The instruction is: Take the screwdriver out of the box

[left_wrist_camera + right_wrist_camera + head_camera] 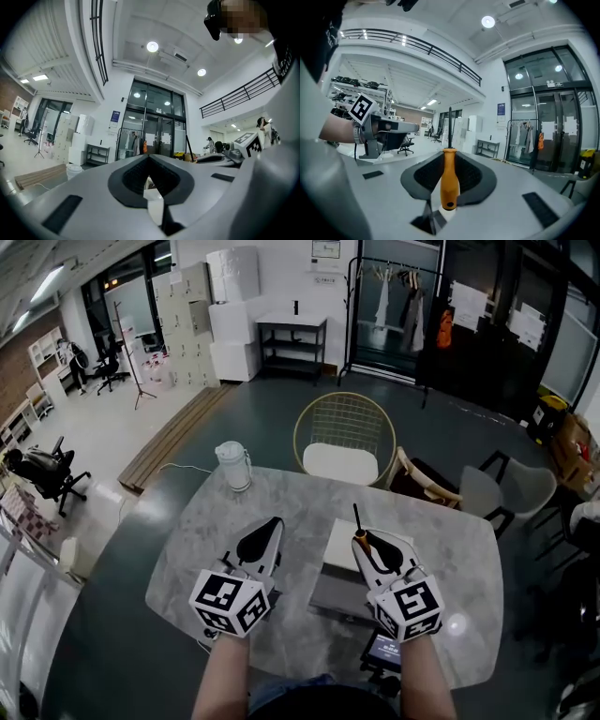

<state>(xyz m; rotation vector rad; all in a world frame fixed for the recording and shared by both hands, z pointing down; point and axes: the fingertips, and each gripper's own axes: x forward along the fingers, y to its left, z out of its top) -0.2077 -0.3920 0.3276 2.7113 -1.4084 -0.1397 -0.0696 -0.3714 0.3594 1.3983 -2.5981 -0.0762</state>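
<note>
Already out: the screwdriver (449, 180) is clear of the box (343, 542) and pinched in the right claw (449, 161).

Judging by how things lie, the main step is done. The right claw grips the orange handle, and the dark shaft points up and away past the jaw tips. In the head view the tool hangs over the white box without touching it, so what seems left is to carry it off or set it down on the worktop (187, 559). The left claw (150, 159) is pressed together with nothing between its jaws and hovers level beside the box. The box's pale top faces the head camera, and whether anything remains inside cannot be told. A white lidded jug (233, 465) stands well apart at the worktop's far edge, its contents hidden.
</note>
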